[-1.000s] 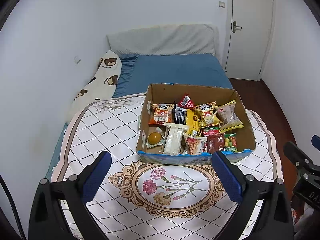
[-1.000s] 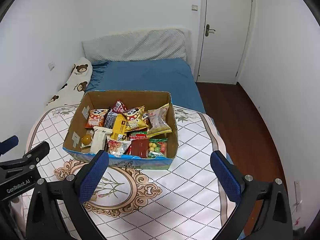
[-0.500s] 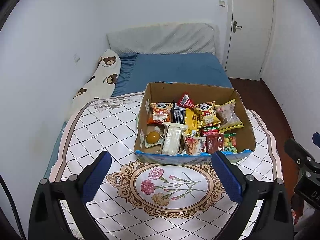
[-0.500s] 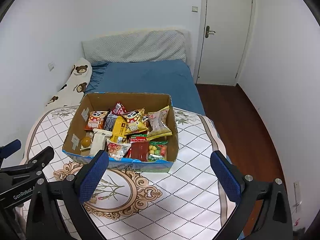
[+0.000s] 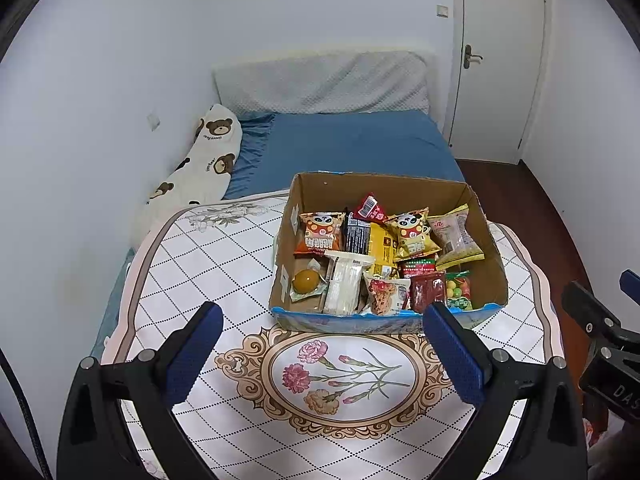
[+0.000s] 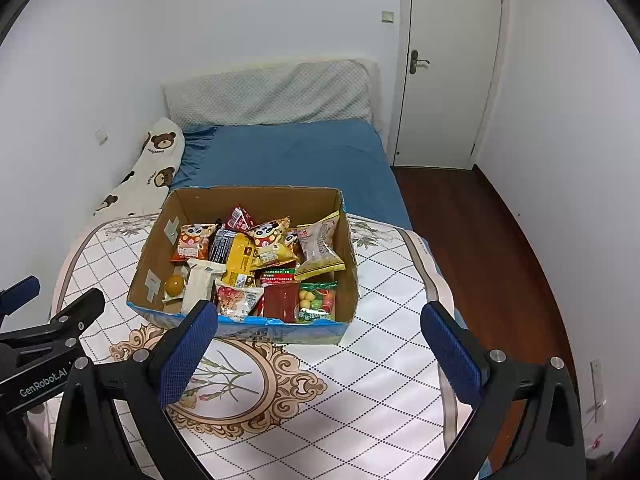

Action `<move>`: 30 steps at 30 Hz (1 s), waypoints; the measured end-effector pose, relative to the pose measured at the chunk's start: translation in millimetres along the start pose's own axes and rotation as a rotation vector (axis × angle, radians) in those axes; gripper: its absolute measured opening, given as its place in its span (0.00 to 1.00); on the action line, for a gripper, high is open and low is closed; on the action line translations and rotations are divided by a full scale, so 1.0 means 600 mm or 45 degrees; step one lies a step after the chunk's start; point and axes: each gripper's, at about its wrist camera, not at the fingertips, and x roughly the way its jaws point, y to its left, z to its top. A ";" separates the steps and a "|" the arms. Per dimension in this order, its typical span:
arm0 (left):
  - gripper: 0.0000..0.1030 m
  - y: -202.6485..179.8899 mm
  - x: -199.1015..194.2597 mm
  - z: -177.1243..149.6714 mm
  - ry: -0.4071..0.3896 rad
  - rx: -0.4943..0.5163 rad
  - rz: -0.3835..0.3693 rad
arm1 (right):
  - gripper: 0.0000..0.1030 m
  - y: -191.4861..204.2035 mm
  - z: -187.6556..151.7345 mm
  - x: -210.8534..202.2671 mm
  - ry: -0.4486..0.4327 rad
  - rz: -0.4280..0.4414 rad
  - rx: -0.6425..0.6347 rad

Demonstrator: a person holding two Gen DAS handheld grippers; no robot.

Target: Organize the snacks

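A counter covered by a white diamond-patterned cloth with a flower medallion filled the near part of both views, with a blue bed beyond it and a bear-print pillow at the far left against the wall. On the counter's far right part stood an open cardboard box, and all the snacks that could be seen lay inside it; no packet showed on the bare cloth around the box.

Inside the box the packets lay loosely overlapped rather than in rows. Along the far side sat an orange panda packet, a yellow panda packet and a clear bag with a yellow edge. Nearer lay a long white packet, a dark red packet, a bag of coloured sweets at the near right corner, and a small round yellow item at the near left corner.

The left tool and the right tool both hovered above the cloth just near of the box, each with its fingers wide apart and holding nothing.

That layout would fit either snacks already gathered into the box or a jumbled box awaiting sorting, and the views did not settle which. Any reach into the box would call for coming down over the low near wall and closing on one packet's edge without dragging its overlapping neighbours.
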 end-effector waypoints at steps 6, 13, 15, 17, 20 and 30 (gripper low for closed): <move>1.00 -0.002 -0.003 0.001 -0.006 -0.001 -0.005 | 1.00 0.000 -0.002 -0.002 0.002 0.002 0.000; 1.00 -0.005 -0.007 -0.001 -0.008 0.000 -0.010 | 1.00 0.000 -0.002 -0.002 0.001 0.001 0.001; 1.00 -0.006 -0.008 -0.001 -0.010 0.002 -0.010 | 1.00 0.000 -0.002 -0.002 -0.003 -0.001 -0.002; 1.00 -0.006 -0.009 -0.001 -0.009 0.002 -0.009 | 1.00 -0.001 -0.003 -0.004 -0.006 -0.001 0.002; 1.00 -0.006 -0.008 -0.001 -0.009 0.003 -0.009 | 1.00 -0.001 -0.003 -0.007 -0.008 -0.002 0.006; 1.00 -0.006 -0.011 -0.002 -0.013 0.001 -0.011 | 1.00 -0.001 -0.004 -0.009 -0.010 0.001 0.011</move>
